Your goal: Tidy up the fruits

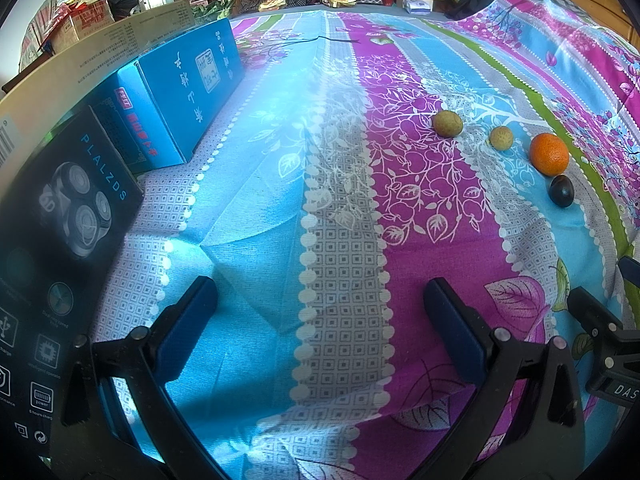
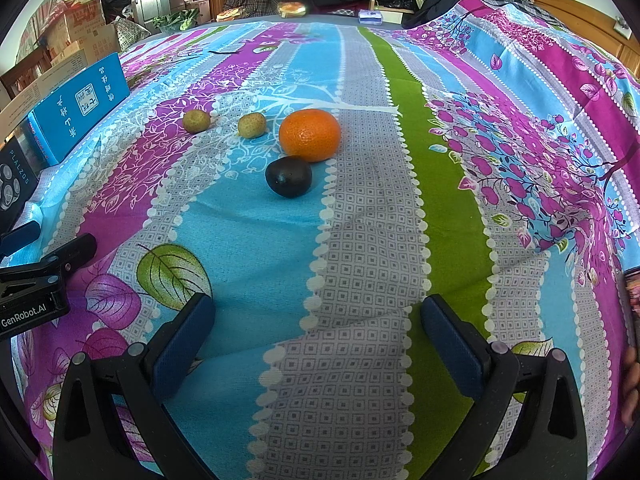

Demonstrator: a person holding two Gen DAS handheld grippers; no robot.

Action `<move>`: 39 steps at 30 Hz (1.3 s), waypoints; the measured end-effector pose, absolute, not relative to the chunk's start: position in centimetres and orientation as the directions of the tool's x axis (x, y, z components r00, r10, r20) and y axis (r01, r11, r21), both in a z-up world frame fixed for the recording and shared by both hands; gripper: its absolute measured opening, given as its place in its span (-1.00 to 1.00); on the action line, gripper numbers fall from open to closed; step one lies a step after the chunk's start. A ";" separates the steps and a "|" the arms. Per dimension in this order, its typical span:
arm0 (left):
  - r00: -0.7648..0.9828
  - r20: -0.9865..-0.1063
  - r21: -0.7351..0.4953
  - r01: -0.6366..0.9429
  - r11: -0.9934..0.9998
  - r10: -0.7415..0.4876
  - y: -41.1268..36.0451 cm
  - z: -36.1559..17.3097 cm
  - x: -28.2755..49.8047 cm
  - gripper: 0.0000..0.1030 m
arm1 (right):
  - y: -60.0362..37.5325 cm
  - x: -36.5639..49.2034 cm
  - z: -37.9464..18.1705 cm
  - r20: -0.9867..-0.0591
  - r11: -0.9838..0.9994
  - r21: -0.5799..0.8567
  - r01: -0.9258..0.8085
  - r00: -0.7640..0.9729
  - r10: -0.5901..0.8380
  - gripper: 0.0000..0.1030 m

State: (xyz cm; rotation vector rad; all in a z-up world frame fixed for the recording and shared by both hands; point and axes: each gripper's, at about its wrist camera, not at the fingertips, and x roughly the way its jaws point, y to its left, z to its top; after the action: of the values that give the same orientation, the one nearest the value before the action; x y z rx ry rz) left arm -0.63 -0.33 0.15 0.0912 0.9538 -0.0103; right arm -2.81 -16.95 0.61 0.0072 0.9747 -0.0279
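Two pairs of tongs, left tongs (image 1: 320, 320) and right tongs (image 2: 316, 328), hang spread wide and empty over a flowered bedsheet (image 2: 360, 240); bare cloth lies open between them and the fruit. Farther on sits a dark fruit (image 2: 289, 176), just beside an orange (image 2: 309, 134). Two small greenish fruits (image 2: 252, 125) (image 2: 196, 121) lie apart to its left. Only the left view shows the black shaver box (image 1: 60, 240) in full, with a blue box (image 1: 176, 92) beyond it along the sheet's left edge. Only the right view shows fingers (image 2: 632, 384) at its right rim.
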 end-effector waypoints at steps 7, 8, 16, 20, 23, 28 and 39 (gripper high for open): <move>0.579 -0.815 0.073 0.049 0.996 0.031 -0.3 0.1 -0.6 1.00 | -17.0 -2.8 0.6 -0.828 1.000 -0.007 0.027 0.561 -0.021 1.00; 0.579 -0.815 0.073 0.049 0.996 0.031 -0.3 0.1 -0.6 1.00 | -17.0 -2.8 0.6 -0.828 1.000 -0.007 0.027 0.561 -0.021 1.00; 0.579 -0.815 0.074 0.049 0.996 0.032 -0.3 0.1 -0.6 1.00 | -17.0 -2.8 0.6 -0.828 1.000 -0.006 0.027 0.561 -0.020 1.00; 0.579 -0.815 0.073 0.049 0.996 0.031 -0.3 0.1 -0.6 1.00 | -16.9 -2.8 0.6 -0.828 1.000 -0.006 0.027 0.561 -0.020 1.00; 0.579 -0.815 0.073 0.049 0.996 0.031 -0.3 0.1 -0.6 1.00 | -16.9 -2.8 0.6 -0.828 1.000 -0.007 0.027 0.561 -0.021 1.00; 0.578 -0.815 0.076 0.046 0.996 0.035 -0.3 0.1 -0.7 1.00 | -16.9 -2.8 0.6 -0.828 1.000 -0.007 0.027 0.561 -0.021 1.00; 0.525 -0.850 0.061 0.013 0.998 0.045 -0.6 0.4 0.2 1.00 | -17.1 -2.9 0.5 -0.827 0.999 -0.002 0.033 0.562 -0.021 1.00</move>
State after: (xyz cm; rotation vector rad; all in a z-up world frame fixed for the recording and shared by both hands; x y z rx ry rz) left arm 0.21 -0.57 0.43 0.0622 1.0187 0.0187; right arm -2.92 -17.05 0.53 0.0138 0.9735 -0.0315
